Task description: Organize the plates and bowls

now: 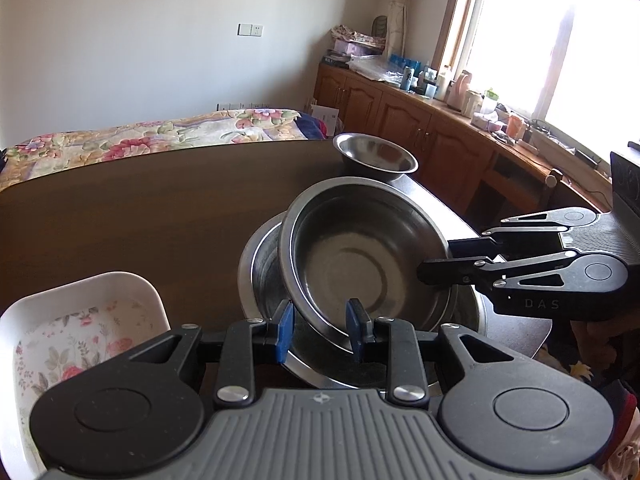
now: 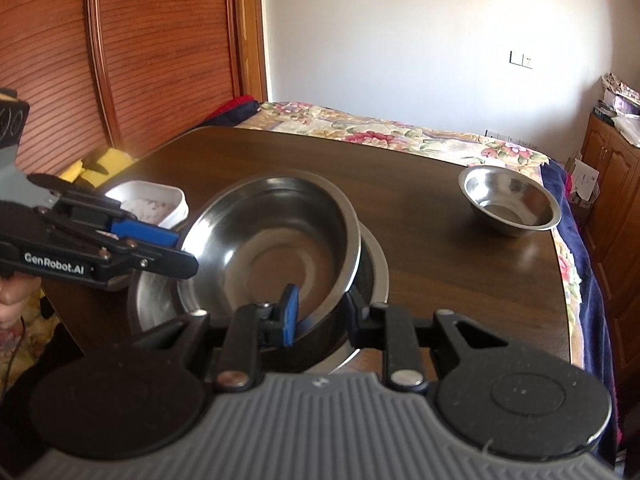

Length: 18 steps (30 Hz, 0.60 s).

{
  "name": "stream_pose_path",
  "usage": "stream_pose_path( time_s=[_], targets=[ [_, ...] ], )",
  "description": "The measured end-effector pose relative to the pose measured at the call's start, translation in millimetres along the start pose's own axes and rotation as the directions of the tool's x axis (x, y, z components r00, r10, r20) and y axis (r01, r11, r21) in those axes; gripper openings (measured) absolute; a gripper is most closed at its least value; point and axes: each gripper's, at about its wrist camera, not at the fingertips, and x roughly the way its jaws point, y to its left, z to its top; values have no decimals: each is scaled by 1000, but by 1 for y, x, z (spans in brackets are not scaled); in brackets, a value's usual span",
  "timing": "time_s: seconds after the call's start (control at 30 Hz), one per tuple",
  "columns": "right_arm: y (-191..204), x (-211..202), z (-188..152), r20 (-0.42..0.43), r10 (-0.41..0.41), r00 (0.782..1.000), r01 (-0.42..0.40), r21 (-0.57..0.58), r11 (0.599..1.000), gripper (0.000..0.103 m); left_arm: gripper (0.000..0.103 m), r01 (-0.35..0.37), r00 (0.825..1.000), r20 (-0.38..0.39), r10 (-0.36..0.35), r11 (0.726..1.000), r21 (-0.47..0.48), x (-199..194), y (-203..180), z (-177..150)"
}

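Left wrist view: your left gripper [image 1: 320,326] and right gripper [image 1: 434,266] each pinch the tilted steel bowl [image 1: 368,256] rim, nesting it into the larger bowl [image 1: 260,276]; both jaws clamped.

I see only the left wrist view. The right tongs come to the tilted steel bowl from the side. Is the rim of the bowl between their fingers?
Observer: Yes. In the right wrist view the right tongs straddle the rim of the tilted bowl: the blue-padded finger is inside, the other outside.
Operator: Is something behind the white dish on my left?
Observer: Yes, a yellow object lies beyond the white dish, past the edge of the table. I cannot tell what it is.
Operator: And behind that?
Observer: A slatted wooden door.
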Motion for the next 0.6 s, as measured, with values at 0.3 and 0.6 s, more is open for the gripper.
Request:
stream_pose_path(
  time_s=[0.3, 0.6],
  targets=[
    [4, 0, 0, -13, -11, 1000, 10, -66, 998, 27, 30, -9, 1000, 12, 9, 1000, 9, 1, -2, -1],
    [11, 1, 2, -33, -34, 999, 29, -139, 990, 29, 33, -12, 1000, 22, 12, 1000, 14, -1, -5, -4]
  ],
)
